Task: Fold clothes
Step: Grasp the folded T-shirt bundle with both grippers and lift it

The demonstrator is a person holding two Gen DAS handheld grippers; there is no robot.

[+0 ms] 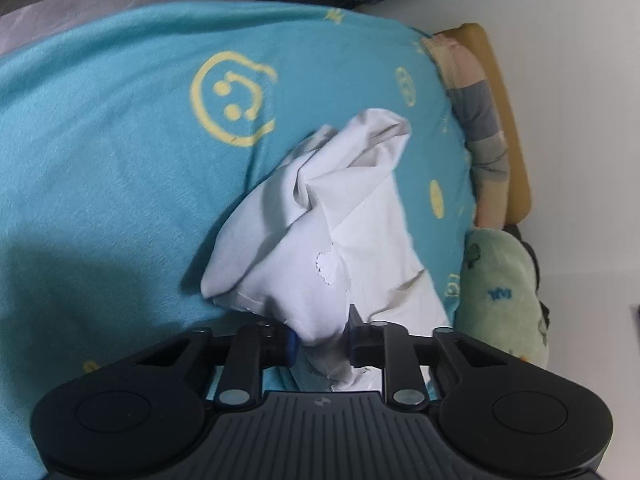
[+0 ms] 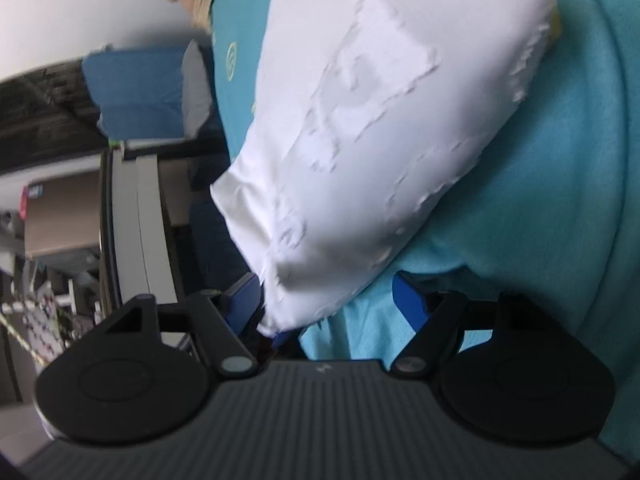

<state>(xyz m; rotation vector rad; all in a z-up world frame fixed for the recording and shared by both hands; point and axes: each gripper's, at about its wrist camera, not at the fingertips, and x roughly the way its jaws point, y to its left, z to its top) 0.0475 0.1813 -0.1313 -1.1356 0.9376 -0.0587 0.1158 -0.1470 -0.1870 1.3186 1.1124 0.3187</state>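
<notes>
A white garment [image 1: 320, 216] lies bunched on a teal bedspread with yellow smiley faces [image 1: 120, 140]. My left gripper [image 1: 322, 338] is shut on the garment's near edge, the cloth pinched between its two blue-padded fingers. In the right wrist view the same white garment [image 2: 380, 120] stretches over the teal bedspread [image 2: 560, 200]. My right gripper [image 2: 328, 304] has its jaws spread wide; a corner of the white cloth hangs beside the left finger [image 2: 244, 292], and the right finger [image 2: 408, 300] stands apart from it.
A pale green plush toy [image 1: 500, 292] lies at the bed's right edge. A striped pillow [image 1: 480, 120] rests against a mustard headboard [image 1: 508, 120]. A blue folded item [image 2: 132, 88] and furniture [image 2: 132, 216] stand beside the bed in the right wrist view.
</notes>
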